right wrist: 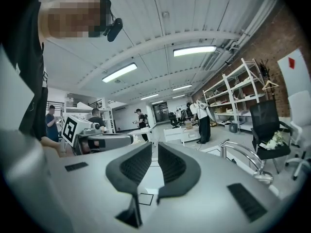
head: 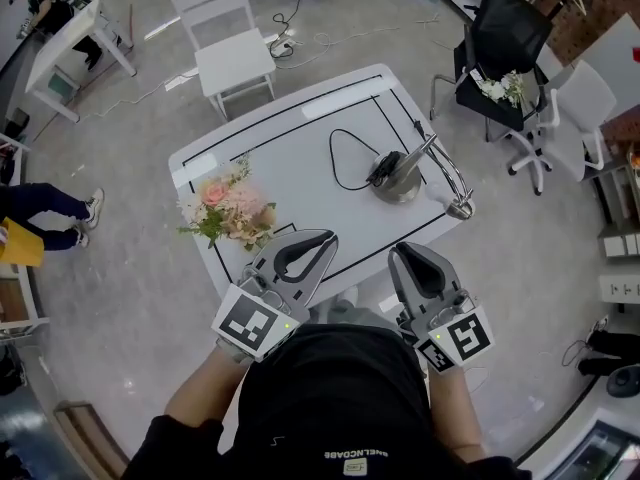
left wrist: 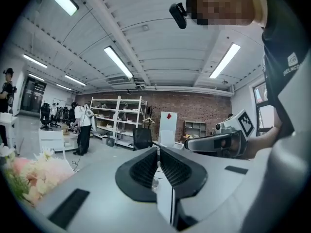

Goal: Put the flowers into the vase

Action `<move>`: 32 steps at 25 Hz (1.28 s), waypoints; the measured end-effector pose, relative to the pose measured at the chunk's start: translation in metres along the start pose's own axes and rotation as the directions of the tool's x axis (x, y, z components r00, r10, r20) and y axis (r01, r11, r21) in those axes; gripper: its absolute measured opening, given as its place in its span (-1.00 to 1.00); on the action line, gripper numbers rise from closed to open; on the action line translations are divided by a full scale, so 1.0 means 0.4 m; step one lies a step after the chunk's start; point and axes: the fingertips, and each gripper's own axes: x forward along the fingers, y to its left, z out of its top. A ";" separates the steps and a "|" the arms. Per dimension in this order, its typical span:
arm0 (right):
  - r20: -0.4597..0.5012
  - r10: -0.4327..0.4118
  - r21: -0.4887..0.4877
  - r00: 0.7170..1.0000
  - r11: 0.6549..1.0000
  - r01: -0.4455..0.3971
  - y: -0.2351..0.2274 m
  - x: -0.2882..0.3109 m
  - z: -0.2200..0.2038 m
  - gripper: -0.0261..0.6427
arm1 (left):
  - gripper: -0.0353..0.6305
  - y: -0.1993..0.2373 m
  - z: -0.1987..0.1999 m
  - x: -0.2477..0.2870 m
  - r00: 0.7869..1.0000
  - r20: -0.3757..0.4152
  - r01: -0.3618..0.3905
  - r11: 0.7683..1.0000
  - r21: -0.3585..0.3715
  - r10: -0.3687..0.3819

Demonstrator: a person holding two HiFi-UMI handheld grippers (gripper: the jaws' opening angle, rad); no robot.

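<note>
A bouquet of pink and cream flowers (head: 228, 211) lies at the left end of the white table (head: 300, 118); it shows blurred in the left gripper view (left wrist: 34, 176). A silvery metal vase (head: 398, 180) with a wire handle (right wrist: 243, 154) stands at the right end. My left gripper (head: 328, 238) is over the table's near edge, just right of the bouquet, its jaws (left wrist: 158, 152) closed with nothing between them. My right gripper (head: 400, 251) hovers beside it, near the vase side, jaws (right wrist: 154, 149) drawn together and empty. Neither touches flowers or vase.
A black cable (head: 345, 158) loops across the table to the vase. A white chair (head: 225, 43) stands beyond the table. A black office chair (head: 500, 53) at the far right carries white flowers (head: 500, 90). A seated person's legs (head: 50, 208) are at the left.
</note>
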 end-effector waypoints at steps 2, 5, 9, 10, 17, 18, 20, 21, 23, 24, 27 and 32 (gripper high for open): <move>0.004 -0.012 -0.005 1.000 1.000 0.012 -0.006 -0.013 -0.001 -0.78 | -0.83 0.000 -0.005 0.010 1.000 0.014 0.010 1.000 -0.011 -0.010; 0.006 -0.027 -0.001 1.000 1.000 0.027 -0.016 -0.031 -0.008 -0.78 | -0.84 -0.003 -0.010 0.025 0.999 0.028 0.023 0.999 -0.045 -0.022; 0.005 -0.042 0.004 0.999 0.999 0.042 -0.029 -0.052 -0.014 -0.79 | -0.88 -0.030 -0.009 0.048 0.996 0.034 0.083 0.992 -0.094 -0.080; 0.005 -0.049 0.003 0.999 0.999 0.049 -0.034 -0.056 -0.014 -0.79 | -0.88 -0.037 -0.009 0.053 0.995 0.033 0.095 0.991 -0.094 -0.092; 0.009 -0.088 0.017 0.996 0.996 0.088 -0.065 -0.080 -0.019 -0.80 | -0.88 -0.068 -0.010 0.081 0.991 0.041 0.134 0.983 -0.126 -0.130; 0.011 -0.092 0.020 0.996 0.996 0.091 -0.068 -0.082 -0.019 -0.80 | -0.88 -0.070 -0.009 0.082 0.990 0.048 0.138 0.980 -0.141 -0.133; 0.015 -0.100 0.030 0.995 0.995 0.100 -0.075 -0.089 -0.017 -0.81 | -0.88 -0.079 -0.007 0.088 0.989 0.050 0.147 0.980 -0.135 -0.142; 0.018 -0.105 0.036 0.994 0.994 0.104 -0.079 -0.093 -0.016 -0.80 | -0.88 -0.085 -0.006 0.091 0.988 0.048 0.154 0.980 -0.126 -0.149; 0.021 -0.114 0.049 0.993 0.992 0.113 -0.089 -0.098 -0.017 -0.80 | -0.88 -0.094 -0.007 0.099 0.986 0.040 0.165 0.980 -0.113 -0.161; 0.021 -0.118 0.054 0.993 0.992 0.116 -0.093 -0.100 -0.018 -0.80 | -0.88 -0.097 -0.009 0.102 0.986 0.036 0.168 0.980 -0.109 -0.165; 0.022 -0.124 0.058 0.992 0.991 0.123 -0.099 -0.104 -0.020 -0.80 | -0.88 -0.098 -0.015 0.109 0.986 0.025 0.167 0.981 -0.100 -0.165; 0.023 -0.138 0.058 0.990 0.989 0.137 -0.111 -0.109 -0.021 -0.80 | -0.88 -0.096 -0.023 0.118 0.987 0.016 0.164 0.981 -0.107 -0.163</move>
